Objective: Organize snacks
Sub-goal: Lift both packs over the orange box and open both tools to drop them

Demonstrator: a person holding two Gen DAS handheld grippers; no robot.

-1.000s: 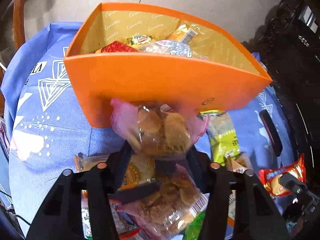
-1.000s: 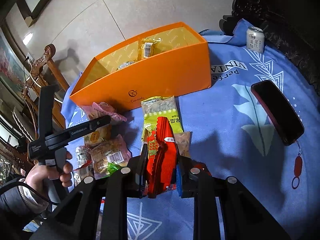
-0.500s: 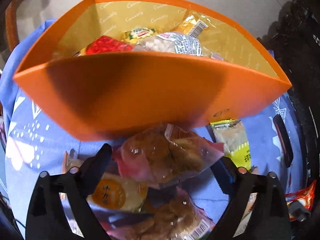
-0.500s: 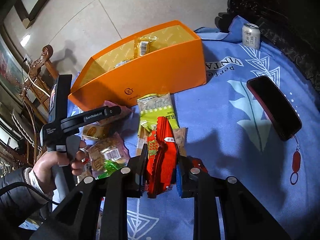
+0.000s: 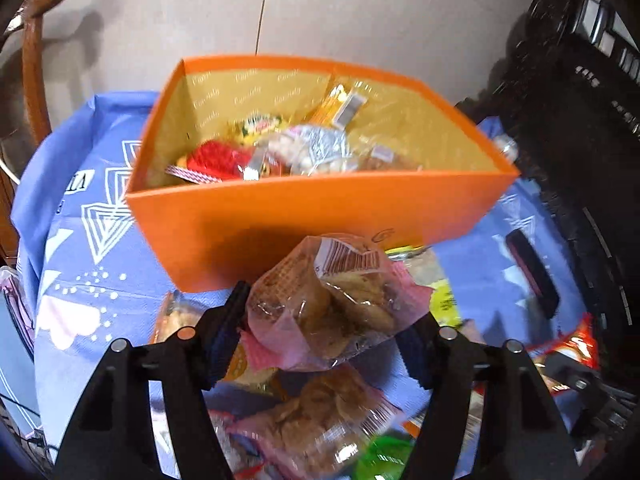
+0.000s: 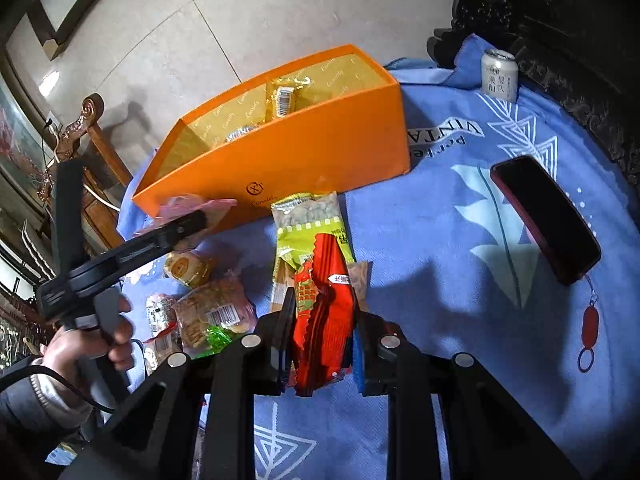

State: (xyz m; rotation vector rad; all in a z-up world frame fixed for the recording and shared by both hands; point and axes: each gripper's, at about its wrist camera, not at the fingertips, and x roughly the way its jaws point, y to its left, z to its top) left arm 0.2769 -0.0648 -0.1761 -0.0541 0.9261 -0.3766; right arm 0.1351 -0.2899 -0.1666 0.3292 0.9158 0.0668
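An orange box (image 5: 304, 216) stands on the blue cloth with several snack packets inside; it also shows in the right wrist view (image 6: 320, 152). My left gripper (image 5: 328, 320) is shut on a clear pink-edged cookie packet (image 5: 332, 304) and holds it above the table, just in front of the box's near wall. My right gripper (image 6: 324, 320) is shut on a red snack packet (image 6: 324, 304), low over the cloth. A green nut packet (image 6: 312, 224) lies between it and the box.
Loose snacks (image 6: 208, 308) lie on the cloth at the left. A dark red phone (image 6: 548, 216) lies at the right, a drink can (image 6: 498, 76) at the far right. A wooden chair (image 6: 80, 132) stands behind the box.
My left gripper has lifted the cookie packet higher and tilted up, so the inside of the box now shows. My right gripper has moved slightly with the red packet still held.
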